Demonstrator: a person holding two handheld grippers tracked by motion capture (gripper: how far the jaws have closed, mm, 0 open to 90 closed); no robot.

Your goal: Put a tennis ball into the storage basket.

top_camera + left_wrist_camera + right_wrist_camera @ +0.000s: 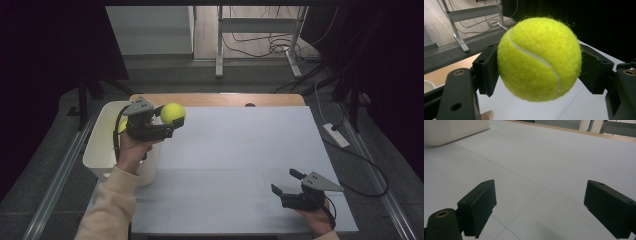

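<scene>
Tennis ball (pixel 539 58) between hand-held gripper (pixel 540 72) jaws

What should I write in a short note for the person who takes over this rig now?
Left tool: shut on the tennis ball, held in the air at the table's far left, beside the white bin.
Right tool: open, holding nothing, low over the white table at the near right.
Done: ball gripped and lifted.
Left: set the ball down, probably on the table or in the bin; which one is unclear.
</scene>
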